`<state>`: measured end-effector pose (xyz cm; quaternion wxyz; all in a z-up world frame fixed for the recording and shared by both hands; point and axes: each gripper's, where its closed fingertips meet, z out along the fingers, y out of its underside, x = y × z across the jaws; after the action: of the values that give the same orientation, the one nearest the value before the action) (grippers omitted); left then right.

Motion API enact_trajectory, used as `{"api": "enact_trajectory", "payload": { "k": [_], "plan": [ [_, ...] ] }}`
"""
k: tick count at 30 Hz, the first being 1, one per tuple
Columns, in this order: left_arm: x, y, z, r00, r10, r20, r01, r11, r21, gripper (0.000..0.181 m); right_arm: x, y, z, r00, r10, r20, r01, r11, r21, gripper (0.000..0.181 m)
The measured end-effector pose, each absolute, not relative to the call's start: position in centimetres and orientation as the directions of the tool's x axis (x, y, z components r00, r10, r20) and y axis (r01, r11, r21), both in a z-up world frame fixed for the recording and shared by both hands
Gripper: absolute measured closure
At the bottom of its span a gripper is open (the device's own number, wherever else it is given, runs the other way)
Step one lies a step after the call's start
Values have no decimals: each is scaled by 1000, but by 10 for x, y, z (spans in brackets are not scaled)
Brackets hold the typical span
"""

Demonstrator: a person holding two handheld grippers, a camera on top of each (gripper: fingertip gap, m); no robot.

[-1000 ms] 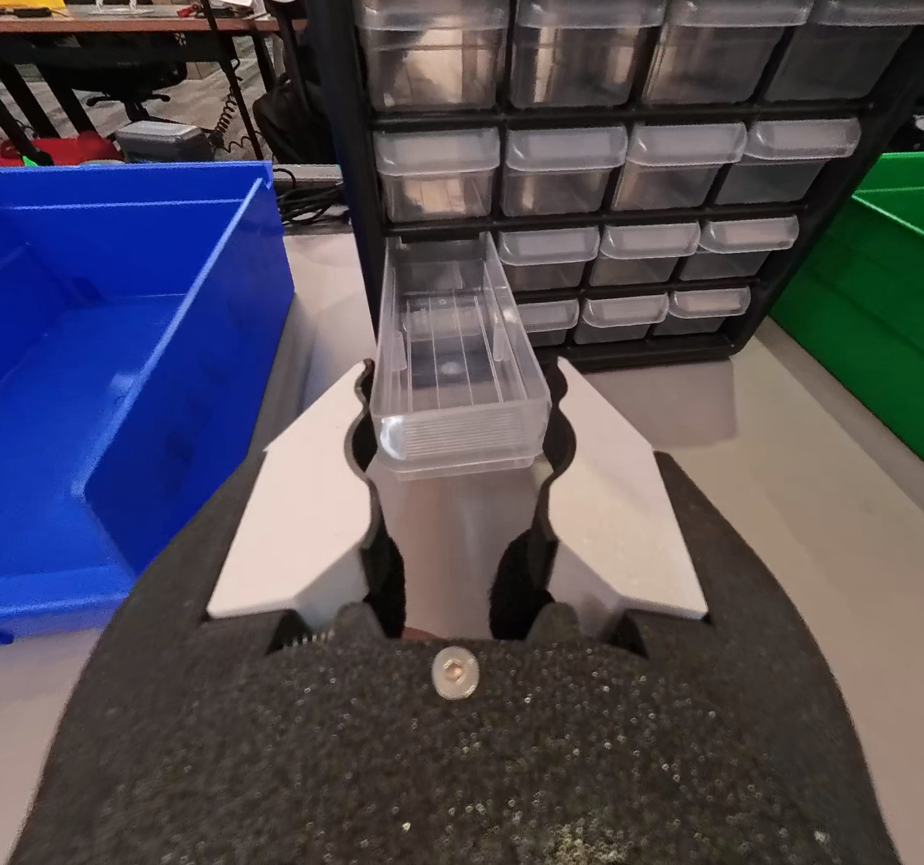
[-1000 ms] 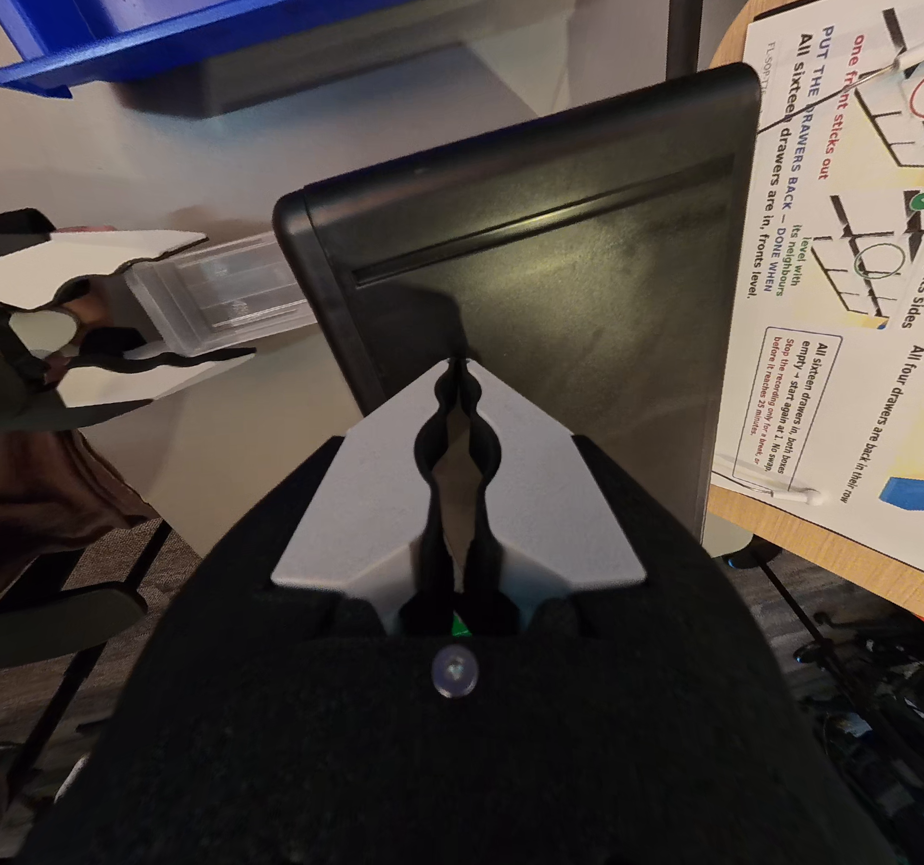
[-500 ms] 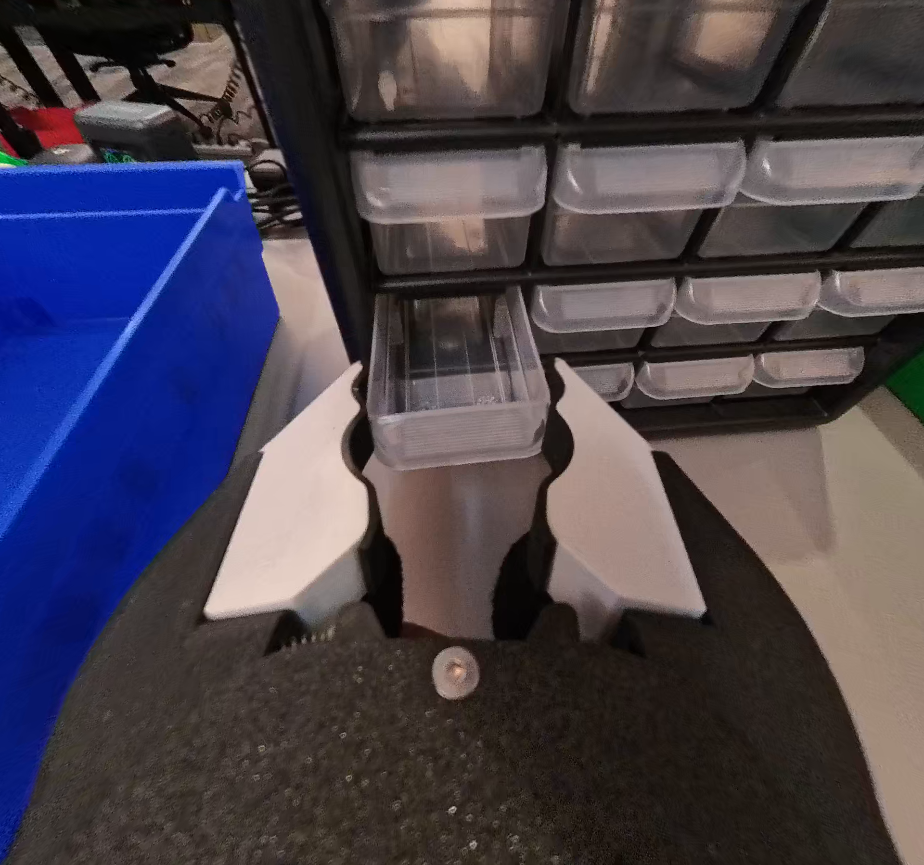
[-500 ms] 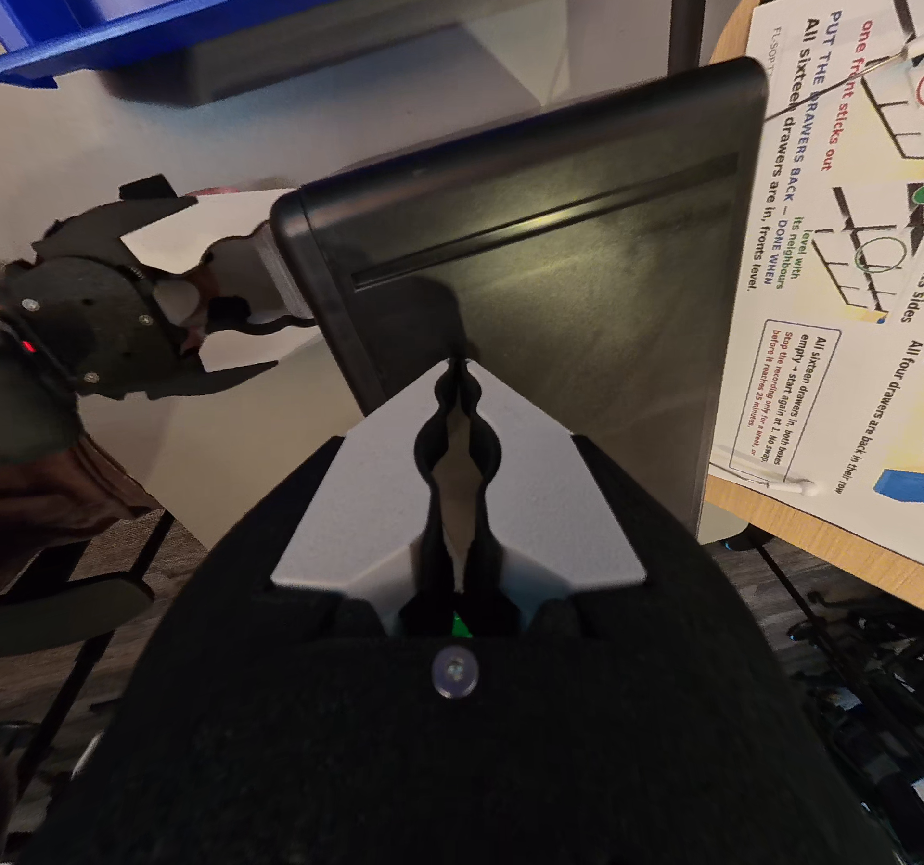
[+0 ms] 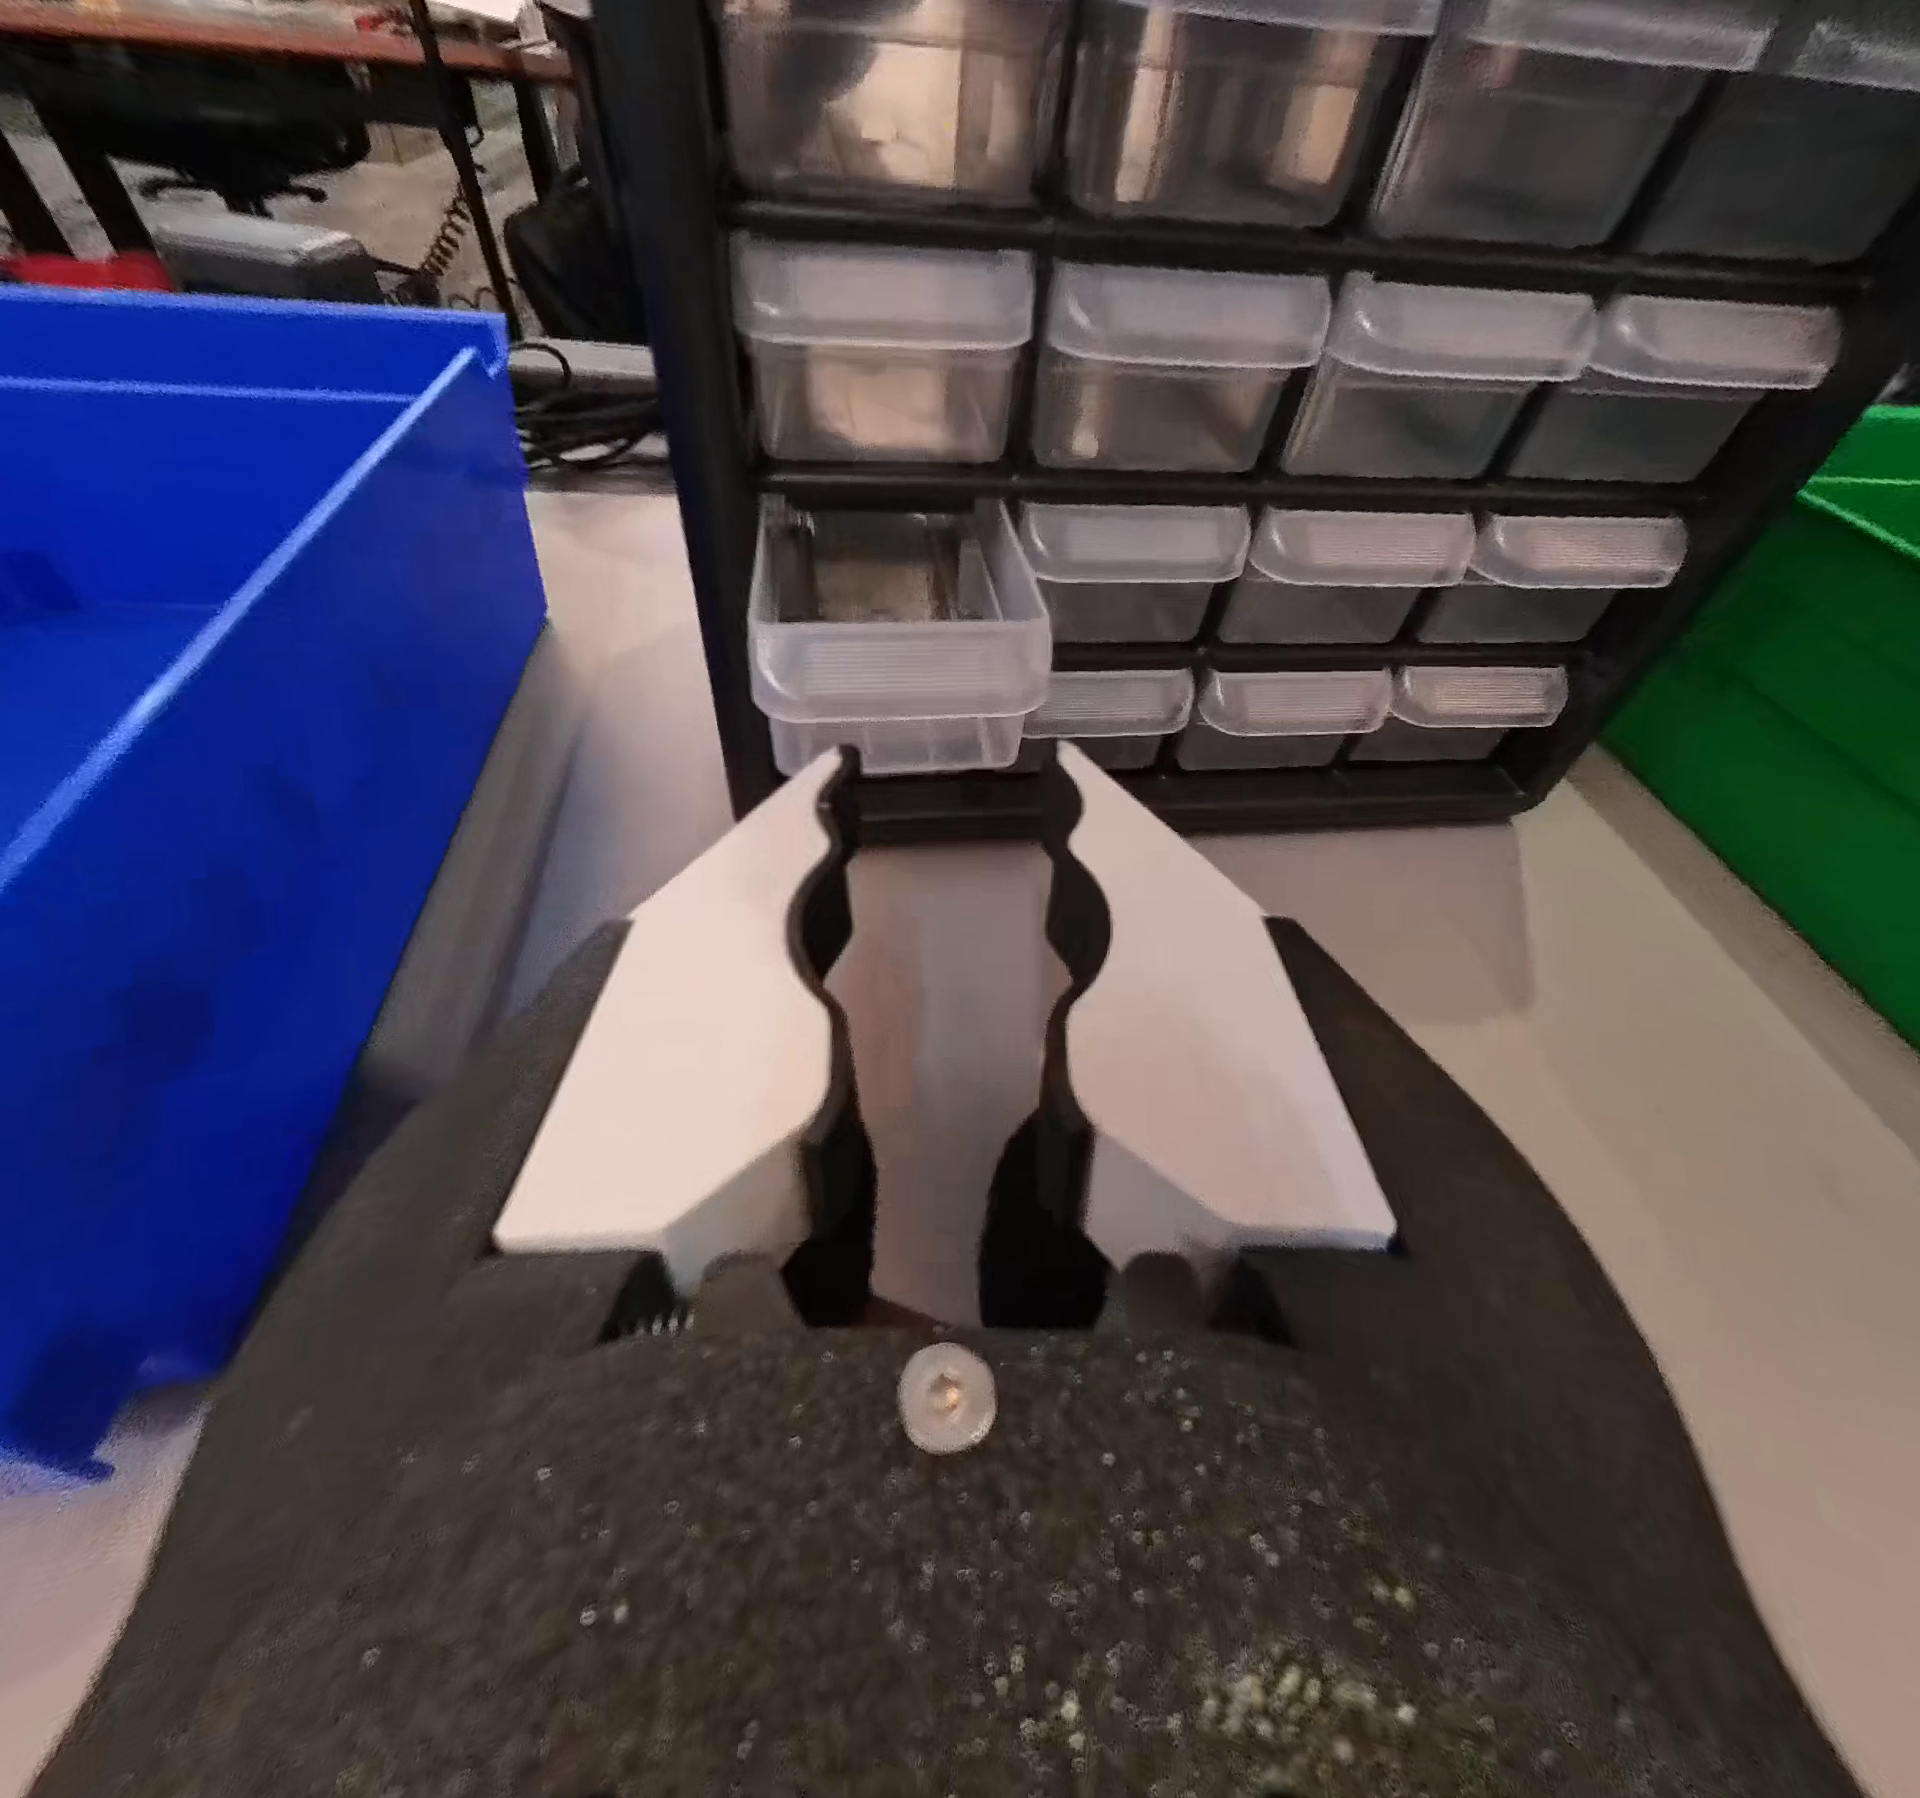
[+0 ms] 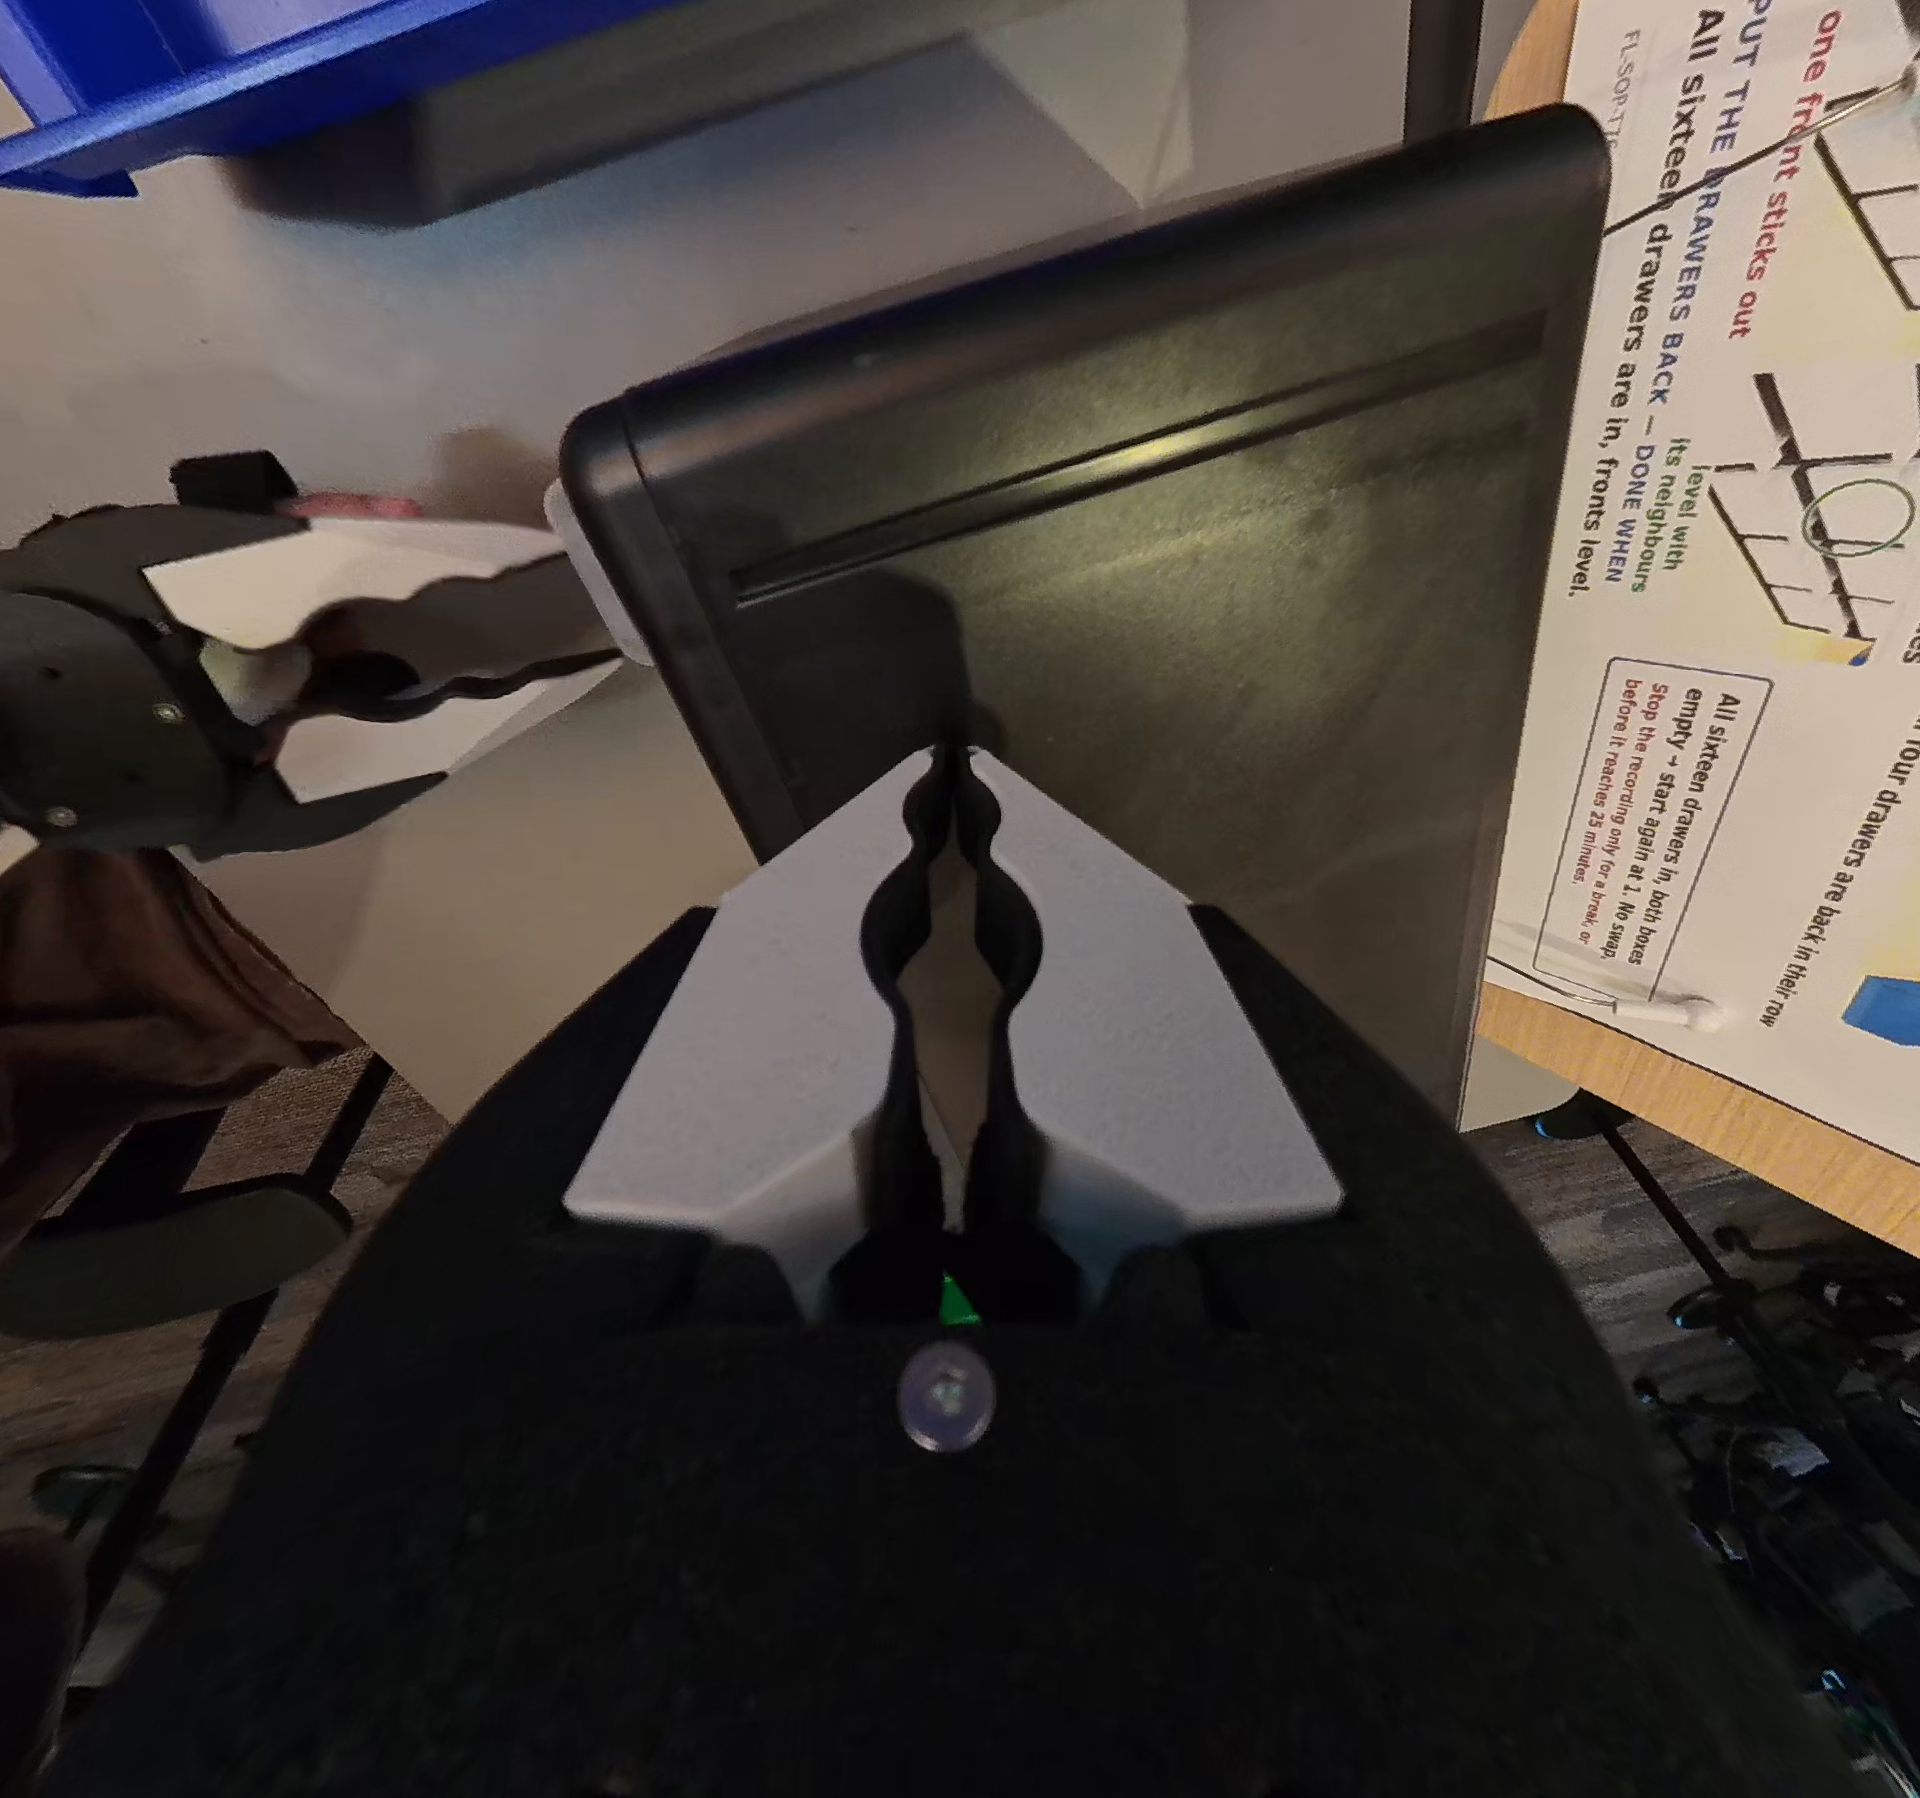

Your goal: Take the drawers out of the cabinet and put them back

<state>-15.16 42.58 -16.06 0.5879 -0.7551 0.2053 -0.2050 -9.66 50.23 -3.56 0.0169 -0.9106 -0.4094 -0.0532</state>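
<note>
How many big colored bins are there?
2. A blue bin sits left of the cabinet. A green bin sits right of it, cut off by the picture edge. More could be hidden out of view.

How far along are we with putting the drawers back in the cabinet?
Nearly done, it seems. Fifteen drawers sit flush in the cabinet; the blue bin looks empty as far as it shows. One drawer, third row, leftmost, sticks out. The left gripper is open just before it, the right gripper shut against the cabinet's side. Left: push that drawer level.
</note>
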Motion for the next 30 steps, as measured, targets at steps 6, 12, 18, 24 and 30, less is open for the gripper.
{"api": "enact_trajectory", "payload": {
  "k": [6,12,18,24,30],
  "plan": [
    [-140,451,-168,842,-529,110,-52,-282,-958,160,-96,502,-36,663,740,114,743,-669,18,181],
    [-128,474,-167,840,-533,102,-73,-297,-952,161,-96,502,-36,667,738,108,739,-673,36,181],
    [-123,482,-169,833,-543,103,-76,-298,-951,160,-96,502,-36,678,728,100,730,-683,29,181],
    [-132,444,-155,771,-631,90,-129,-293,-947,144,-93,502,-34,608,776,167,790,-612,-34,181],
    [-176,380,-90,619,-777,-110,-260,-71,-963,140,-118,470,56,749,594,293,583,-382,-717,181]
  ]
}}
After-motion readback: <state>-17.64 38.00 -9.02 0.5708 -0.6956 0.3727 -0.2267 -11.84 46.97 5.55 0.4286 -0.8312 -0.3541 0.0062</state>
